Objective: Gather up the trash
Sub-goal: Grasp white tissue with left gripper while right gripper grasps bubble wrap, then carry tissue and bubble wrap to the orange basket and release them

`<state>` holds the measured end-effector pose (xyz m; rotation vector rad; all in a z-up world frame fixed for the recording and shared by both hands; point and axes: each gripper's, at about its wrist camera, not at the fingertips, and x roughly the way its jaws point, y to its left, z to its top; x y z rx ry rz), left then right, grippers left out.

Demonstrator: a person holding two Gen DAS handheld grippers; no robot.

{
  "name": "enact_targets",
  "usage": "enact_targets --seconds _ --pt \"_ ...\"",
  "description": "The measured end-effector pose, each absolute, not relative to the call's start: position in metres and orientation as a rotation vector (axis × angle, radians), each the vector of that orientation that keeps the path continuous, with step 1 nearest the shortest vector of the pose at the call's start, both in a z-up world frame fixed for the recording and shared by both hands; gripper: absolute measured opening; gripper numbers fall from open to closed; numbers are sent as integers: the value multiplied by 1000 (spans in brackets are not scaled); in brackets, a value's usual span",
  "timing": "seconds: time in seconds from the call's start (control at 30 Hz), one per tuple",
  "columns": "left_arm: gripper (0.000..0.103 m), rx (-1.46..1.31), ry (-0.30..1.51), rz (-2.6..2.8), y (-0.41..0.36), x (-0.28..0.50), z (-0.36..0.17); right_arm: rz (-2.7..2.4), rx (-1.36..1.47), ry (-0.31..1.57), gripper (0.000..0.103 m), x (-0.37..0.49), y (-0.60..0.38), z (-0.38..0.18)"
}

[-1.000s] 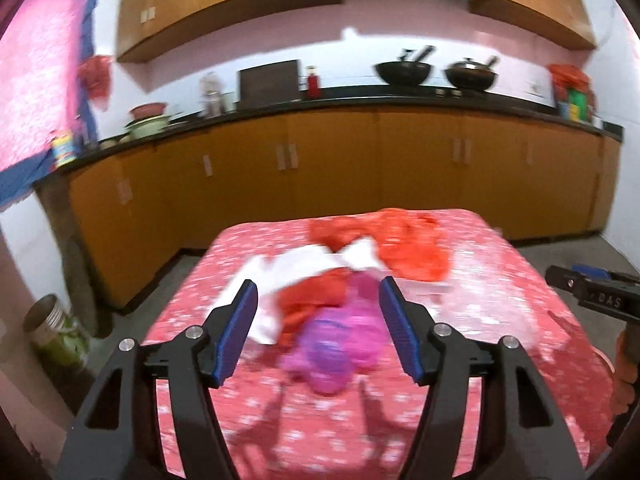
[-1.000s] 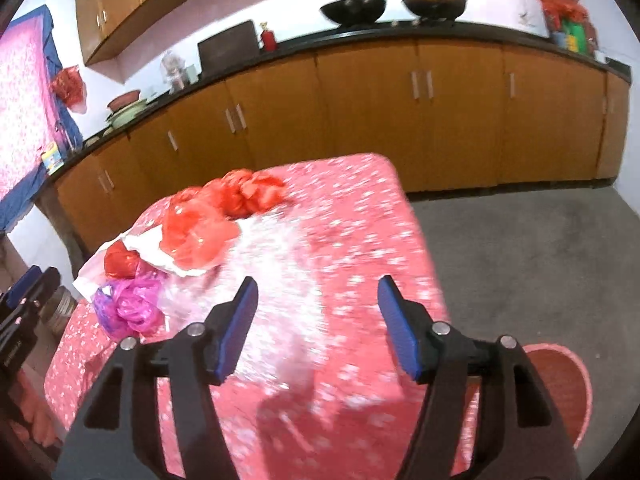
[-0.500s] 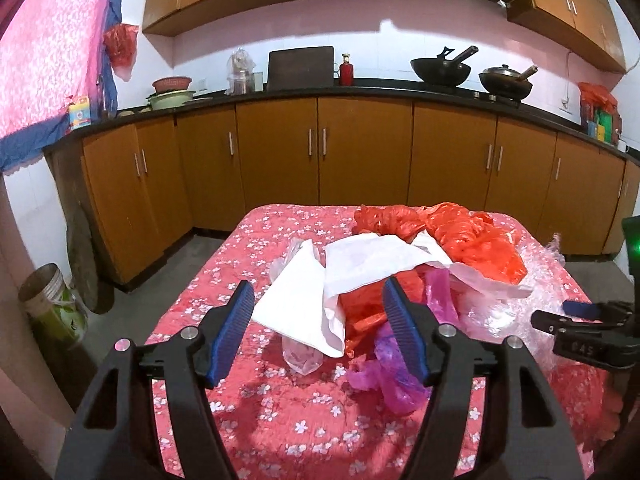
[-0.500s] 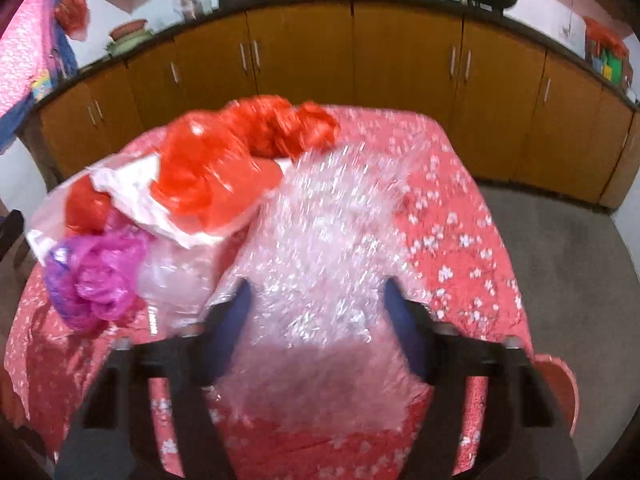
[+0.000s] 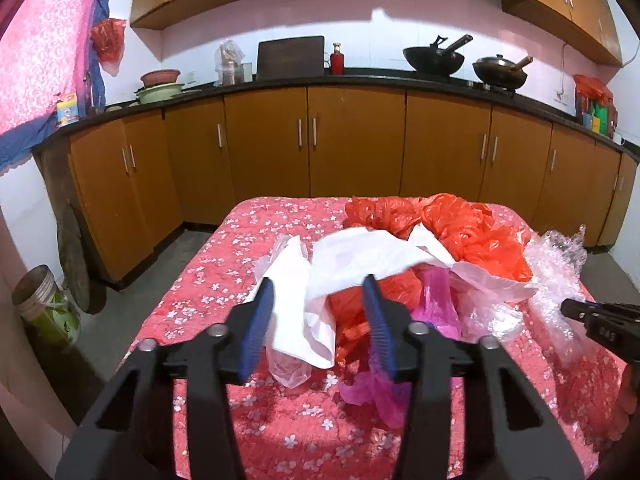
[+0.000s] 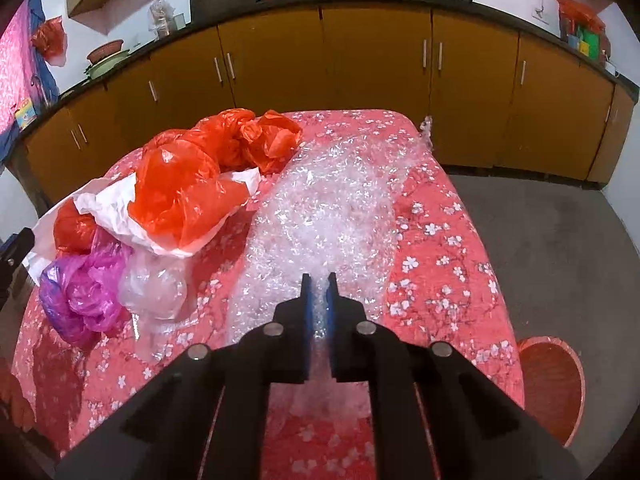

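Observation:
A heap of plastic trash lies on the table with the red flowered cloth (image 5: 240,264): red bags (image 5: 472,236), a white bag (image 5: 360,260), a purple bag (image 5: 436,304) and a small clear bag (image 5: 288,372). My left gripper (image 5: 320,320) is open, its jaws either side of the white bag's near edge. My right gripper (image 6: 319,304) is shut on the near edge of a clear bubble wrap sheet (image 6: 328,208), which spreads over the table (image 6: 440,220). The red bags (image 6: 192,176) and purple bag (image 6: 80,292) lie to its left.
A red basket (image 6: 548,384) stands on the floor at the table's right. A tin bucket (image 5: 44,308) stands on the floor at the left. Brown kitchen cabinets (image 5: 352,140) run behind the table, with woks on the counter.
My right gripper moved in over the bubble wrap and closed on its near edge. My left gripper moved left and closer to the white bag, and its jaws narrowed.

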<state>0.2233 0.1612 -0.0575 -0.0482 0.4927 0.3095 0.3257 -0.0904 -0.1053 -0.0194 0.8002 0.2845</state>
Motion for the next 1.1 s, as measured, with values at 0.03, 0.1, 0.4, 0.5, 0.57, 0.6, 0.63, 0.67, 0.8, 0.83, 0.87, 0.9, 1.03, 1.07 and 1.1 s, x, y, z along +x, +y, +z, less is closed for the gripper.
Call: enact_targets --seconds 0.03,0.1,0.4,0.5,0.57,0.6,0.63,0.67,0.8,0.83,0.87,0.9,1.03,1.07,1.1 --pt "43 -48 500 306 162 225 -58 287 -15 798 8 324 -92 -105" --pt "43 -54 506 302 164 225 -60 291 -10 799 8 324 -94 -104" --pt "5 -142 585 251 180 239 -68 299 -14 789 8 321 -94 -101" --pt "0 -147 578 252 183 235 -65 295 -14 780 8 318 -95 -99" --pt "0 -143 564 248 183 231 -60 294 -10 774 8 317 -97 -98" --pt "0 -139 555 249 182 229 -57 293 -8 769 8 316 -98 -96" --pt "0 -139 550 246 182 228 -54 292 -5 761 8 315 -100 -94" --pt "0 -139 541 244 182 226 -50 292 -3 754 8 314 -101 -92" --pt "0 -133 504 233 178 221 -34 295 -4 720 8 308 -104 -83" --pt "0 -132 493 228 176 219 -29 296 -5 710 8 306 -105 -80" --pt "0 -130 484 225 174 218 -26 296 -6 703 8 304 -107 -78" --pt "0 -128 478 220 172 217 -23 294 -6 698 8 303 -108 -76" --pt "0 -114 449 188 159 213 -9 287 0 675 8 297 -116 -69" --pt "0 -112 445 180 157 213 -6 283 1 669 8 295 -118 -67" --pt "0 -109 441 171 153 213 -4 281 1 666 8 294 -120 -65"
